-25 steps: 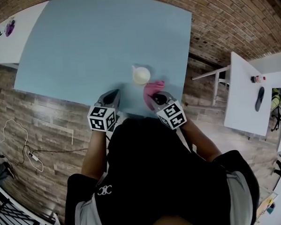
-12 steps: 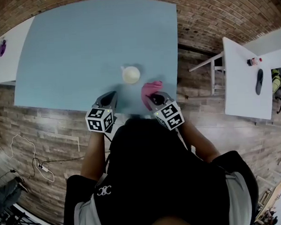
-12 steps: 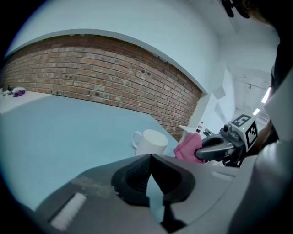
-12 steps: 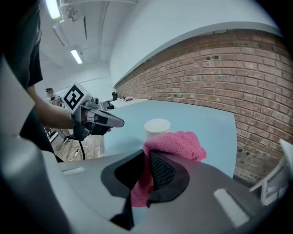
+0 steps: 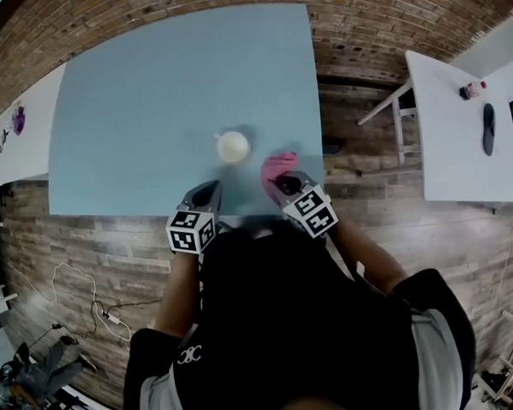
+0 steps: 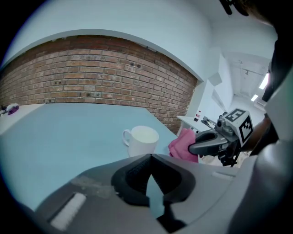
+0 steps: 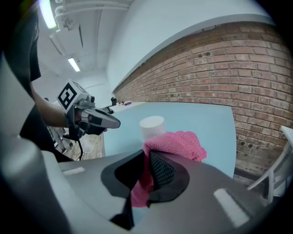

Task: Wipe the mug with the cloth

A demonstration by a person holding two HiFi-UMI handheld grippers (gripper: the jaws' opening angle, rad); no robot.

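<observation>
Since a second ago, both grippers have dropped slightly in the head view and the table sits at a new angle. The white mug stands upright, as it did then, ahead of and between them.

Head view: our left gripper points at the table's near edge, short of the mug. Our right gripper carries the pink cloth, which bunches beyond its tip, near the mug but apart from it.

Left gripper view: its jaws are closed together with nothing between them. The mug stands just ahead and the cloth is off to its right.

Right gripper view: its jaws are clamped on a fold of the cloth. The mug stands beyond the cloth, slightly left.

We judge that the cloth is in hand, but the wiping has not begun and the mug is untouched.
</observation>
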